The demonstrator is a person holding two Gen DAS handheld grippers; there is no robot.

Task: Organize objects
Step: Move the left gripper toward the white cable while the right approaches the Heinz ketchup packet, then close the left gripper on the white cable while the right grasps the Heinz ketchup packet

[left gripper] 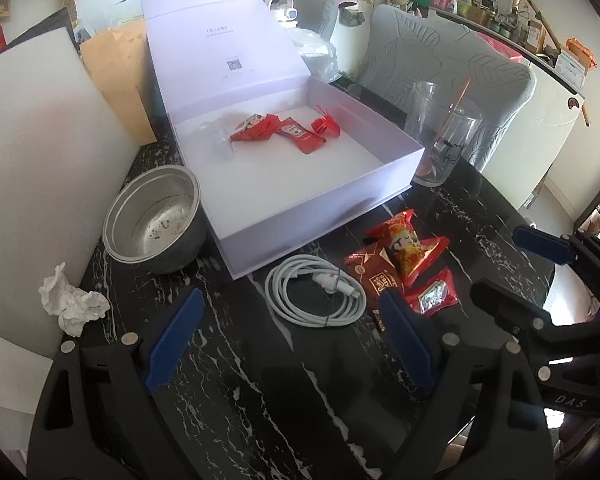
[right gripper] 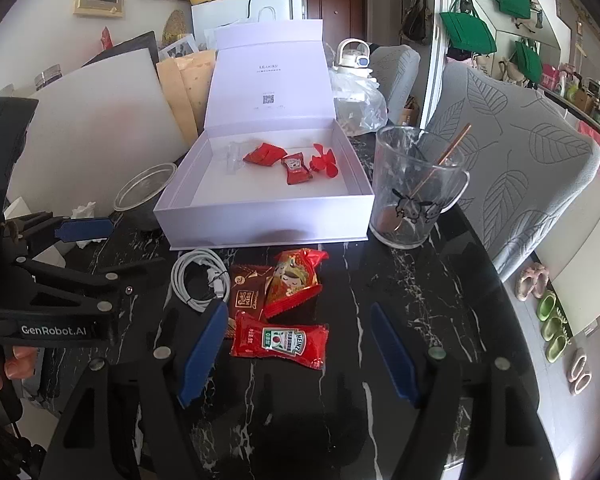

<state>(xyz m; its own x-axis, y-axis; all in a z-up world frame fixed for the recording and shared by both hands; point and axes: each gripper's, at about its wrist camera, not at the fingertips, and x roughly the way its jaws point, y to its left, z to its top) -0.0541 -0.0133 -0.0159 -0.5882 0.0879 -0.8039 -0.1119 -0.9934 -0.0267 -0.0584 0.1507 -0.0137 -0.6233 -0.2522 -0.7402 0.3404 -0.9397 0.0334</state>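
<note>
Right gripper [right gripper: 298, 354] is wide open with nothing in it, and the Heinz ketchup packet [right gripper: 279, 341] lies flat on the counter [right gripper: 400, 280] right between its jaws, long axis running left-right across the gap. Left gripper [left gripper: 288, 344], also open and empty, sits nearer the white cable [left gripper: 314, 294]. The open white box [right gripper: 260, 222] is just beyond, so I'd guess the right one grabs first.

From my remote feed, a lived-in home dining area: a black marble table [right gripper: 380, 280] with leaf-patterned grey chairs [right gripper: 520, 168], green tote bags [right gripper: 466, 26] hanging far right, slippers [right gripper: 548, 308] on the floor at right, a brown entry door [right gripper: 336, 8] at the far wall.
</note>
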